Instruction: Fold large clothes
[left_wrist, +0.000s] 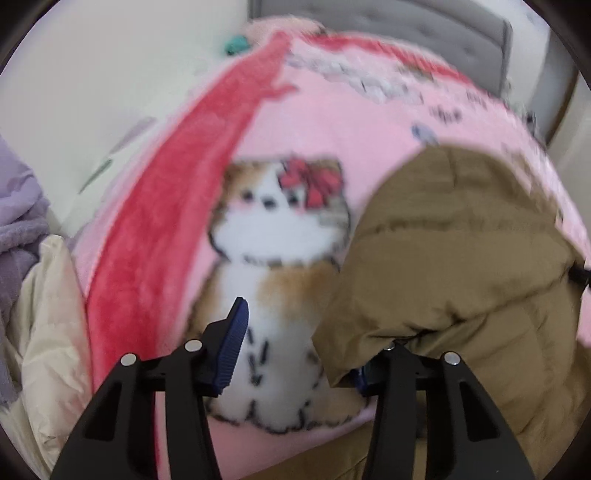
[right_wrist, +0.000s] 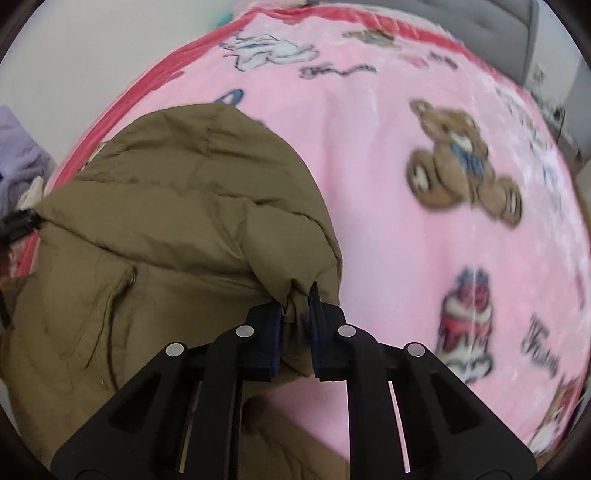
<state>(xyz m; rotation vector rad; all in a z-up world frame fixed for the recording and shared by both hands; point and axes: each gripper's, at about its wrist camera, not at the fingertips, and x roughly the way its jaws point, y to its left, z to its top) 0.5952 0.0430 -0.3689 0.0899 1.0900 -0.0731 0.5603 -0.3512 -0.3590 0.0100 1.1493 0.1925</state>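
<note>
With the right tool (right_wrist: 297, 325) pinching a fold of the olive puffer jacket (right_wrist: 177, 229) lying at the left of the frame on the pink blanket (right_wrist: 388, 184), seat fabric between the spread left tool (left_wrist: 303, 347) before lifting evenly.
</note>
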